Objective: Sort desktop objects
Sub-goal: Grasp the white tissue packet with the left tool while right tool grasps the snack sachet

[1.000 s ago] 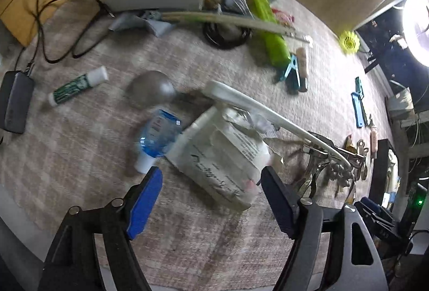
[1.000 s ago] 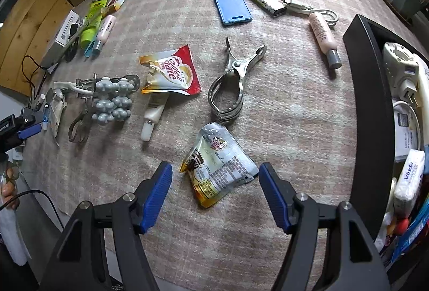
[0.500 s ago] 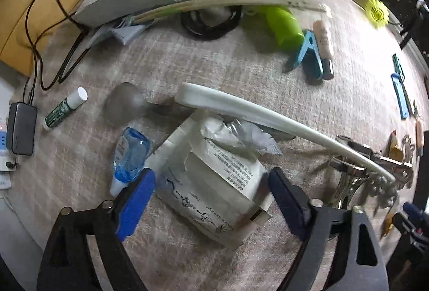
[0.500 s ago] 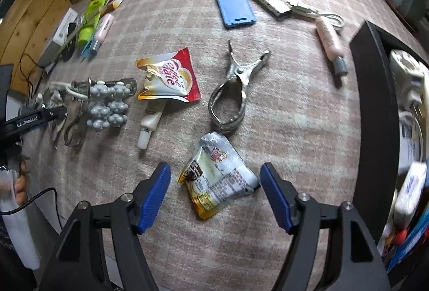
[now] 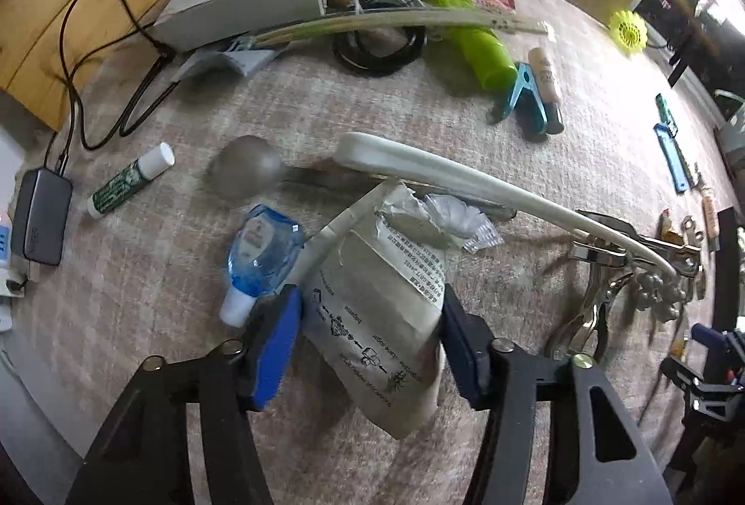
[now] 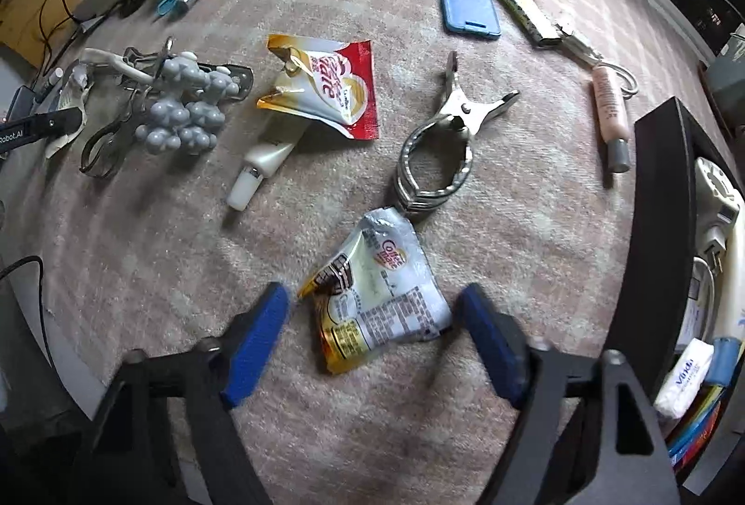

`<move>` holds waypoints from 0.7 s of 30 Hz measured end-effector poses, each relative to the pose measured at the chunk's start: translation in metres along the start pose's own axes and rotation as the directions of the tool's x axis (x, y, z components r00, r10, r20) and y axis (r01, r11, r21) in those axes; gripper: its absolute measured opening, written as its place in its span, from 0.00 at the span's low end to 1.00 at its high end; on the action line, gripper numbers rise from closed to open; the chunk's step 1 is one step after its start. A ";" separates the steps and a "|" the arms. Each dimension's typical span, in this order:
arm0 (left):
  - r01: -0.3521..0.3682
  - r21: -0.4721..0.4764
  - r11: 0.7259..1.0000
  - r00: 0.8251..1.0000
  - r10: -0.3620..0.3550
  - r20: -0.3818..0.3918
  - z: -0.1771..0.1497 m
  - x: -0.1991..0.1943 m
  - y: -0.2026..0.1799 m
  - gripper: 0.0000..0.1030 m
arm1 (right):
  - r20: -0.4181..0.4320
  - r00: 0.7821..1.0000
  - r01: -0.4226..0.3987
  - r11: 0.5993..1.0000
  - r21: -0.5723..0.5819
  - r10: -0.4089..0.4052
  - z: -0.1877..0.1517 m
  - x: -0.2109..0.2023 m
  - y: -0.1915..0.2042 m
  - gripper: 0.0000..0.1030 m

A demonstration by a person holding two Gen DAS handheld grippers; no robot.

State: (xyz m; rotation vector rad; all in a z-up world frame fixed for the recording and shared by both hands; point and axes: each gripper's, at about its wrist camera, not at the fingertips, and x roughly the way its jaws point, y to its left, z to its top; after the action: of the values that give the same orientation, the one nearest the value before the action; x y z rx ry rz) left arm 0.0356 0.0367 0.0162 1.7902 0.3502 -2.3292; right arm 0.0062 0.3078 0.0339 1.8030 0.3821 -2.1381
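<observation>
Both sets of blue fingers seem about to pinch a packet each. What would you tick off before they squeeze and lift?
1. Torn paper packet sits between the left gripper fingers, which have just been closing: ok.
2. Left fingers pressing the packet: cannot tell.
3. White curved handle lies across the packet's top: not ok, may drag.
4. Coffee creamer sachet sits between the right gripper fingers, also closing: ok.
5. Metal clamp lies right at the sachet's tip: cannot tell if touching.
6. Black bin beside it has room: cannot tell.

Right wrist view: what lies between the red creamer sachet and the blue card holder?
Only bare tablecloth lies between the red creamer sachet and the blue card holder.
</observation>
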 end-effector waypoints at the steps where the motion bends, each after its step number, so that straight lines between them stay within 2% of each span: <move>1: 0.012 -0.012 1.000 1.000 -0.012 -0.001 0.000 -0.002 0.003 0.49 | 0.003 1.000 -0.002 1.000 0.008 0.002 0.001 -0.002 -0.003 0.44; 5: 0.044 -0.036 0.998 0.999 -0.044 -0.002 0.000 -0.007 0.009 0.42 | 0.015 1.000 -0.016 0.999 0.043 0.016 0.002 -0.004 -0.017 0.38; 7: 0.055 -0.043 0.998 0.998 -0.055 0.007 0.000 -0.012 0.010 0.35 | 0.024 0.999 -0.038 0.997 0.065 0.036 0.001 -0.006 -0.023 0.37; 10: 0.049 -0.036 0.998 0.999 -0.048 0.017 -0.001 -0.019 0.010 0.31 | 0.040 0.998 -0.061 0.994 0.094 0.058 -0.001 -0.009 -0.032 0.36; 14: 0.052 -0.072 0.996 0.999 -0.050 0.022 -0.003 -0.024 0.019 0.29 | 0.062 0.996 -0.079 0.989 0.125 0.071 -0.004 -0.019 -0.047 0.36; 19: 0.069 -0.137 0.988 0.997 -0.065 0.036 -0.018 -0.032 0.070 0.21 | 0.093 0.993 -0.089 0.984 0.153 0.076 -0.005 -0.034 -0.067 0.36; 21: 0.064 -0.144 0.988 0.997 -0.058 0.050 -0.015 -0.038 0.071 0.19 | 0.106 0.992 -0.088 0.982 0.167 0.071 -0.021 -0.045 -0.047 0.36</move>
State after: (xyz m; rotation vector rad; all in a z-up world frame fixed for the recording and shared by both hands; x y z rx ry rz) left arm 0.0791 -0.0263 0.0438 1.6783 0.5599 -2.3149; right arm 0.0130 0.3617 0.0743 1.7581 0.1026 -2.2540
